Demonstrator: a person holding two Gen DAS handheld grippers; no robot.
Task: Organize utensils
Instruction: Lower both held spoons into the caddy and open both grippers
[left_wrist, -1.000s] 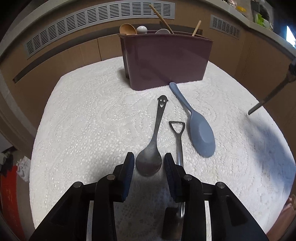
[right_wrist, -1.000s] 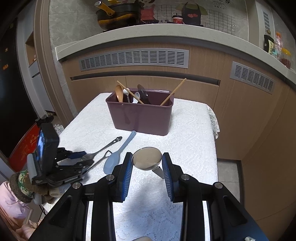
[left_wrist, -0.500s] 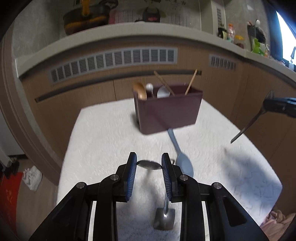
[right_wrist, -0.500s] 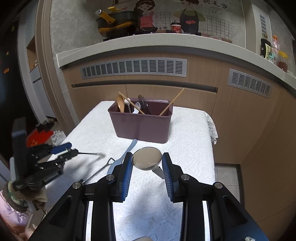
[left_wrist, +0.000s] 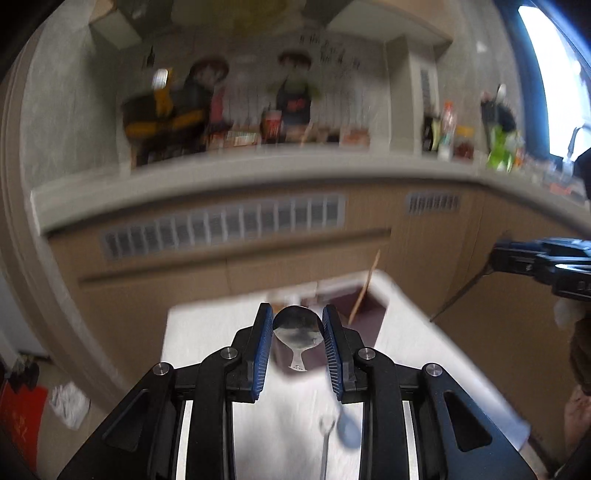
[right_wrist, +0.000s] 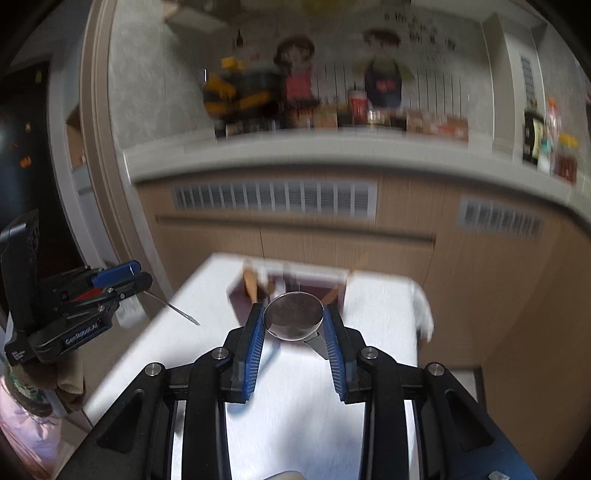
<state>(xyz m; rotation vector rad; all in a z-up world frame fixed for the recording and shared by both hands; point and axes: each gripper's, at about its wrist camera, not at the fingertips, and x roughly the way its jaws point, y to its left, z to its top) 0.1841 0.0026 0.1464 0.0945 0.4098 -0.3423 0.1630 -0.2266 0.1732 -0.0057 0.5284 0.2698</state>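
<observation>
Two grippers, one metal spoon clamped in each.
Left gripper (left_wrist: 297, 328) pinches dark spoon (left_wrist: 297, 329) by the bowl, handle pointing away-down; right gripper (right_wrist: 293, 323) likewise grips silver spoon (right_wrist: 293, 315); maroon bin (right_wrist: 295, 286) beyond fingertips.

**Room above the cloth, bin crowded ahead**

My left gripper (left_wrist: 297, 328) clamps a metal spoon (left_wrist: 297, 330), my right gripper (right_wrist: 293, 320) another spoon (right_wrist: 293, 320); both hang in open air above the white tablecloth (right_wrist: 295, 387), well apart. Ahead stands the maroon utensil bin (right_wrist: 240, 295), its mouth cluttered by a wooden spoon (right_wrist: 251, 284) and a slanting chopstick (left_wrist: 364, 286). Behind it the cabinet front (right_wrist: 332, 240) closes the way. Below my left gripper, a blue spoon (left_wrist: 347, 430) and a slim utensil (left_wrist: 325, 443) lie on the cloth.
</observation>
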